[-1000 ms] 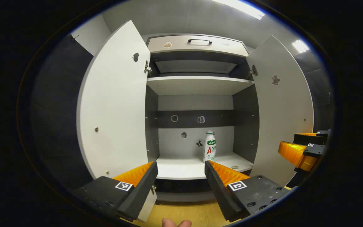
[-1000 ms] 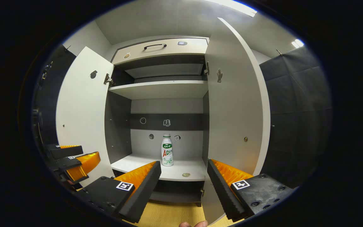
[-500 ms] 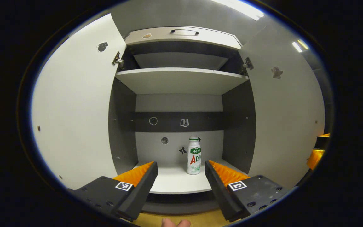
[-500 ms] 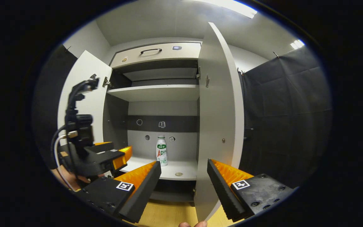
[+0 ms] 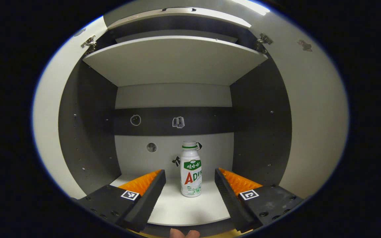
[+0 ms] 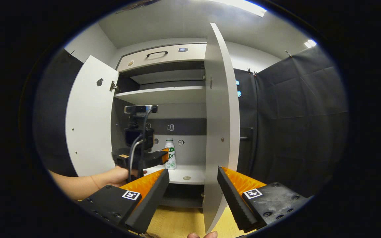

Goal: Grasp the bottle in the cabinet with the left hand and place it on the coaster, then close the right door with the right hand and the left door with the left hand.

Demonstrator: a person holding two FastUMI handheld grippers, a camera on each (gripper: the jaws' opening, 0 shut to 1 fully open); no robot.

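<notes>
Bottle (image 5: 191, 173) upright on cabinet shelf (image 5: 184, 206), centred ahead of wide-open left gripper (image 5: 190, 181); advance straight, close at mid-body.

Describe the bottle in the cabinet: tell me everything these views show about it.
The small white plastic bottle stands upright on the cabinet's white lower shelf, close to the back panel. It has a white cap, a green band at the neck, and a label in green and red print. Its body narrows slightly toward the top. Nothing touches it but the shelf. The left gripper is open, its fingers to either side of the bottle and short of it. In the right gripper view the bottle shows past that gripper.
</notes>
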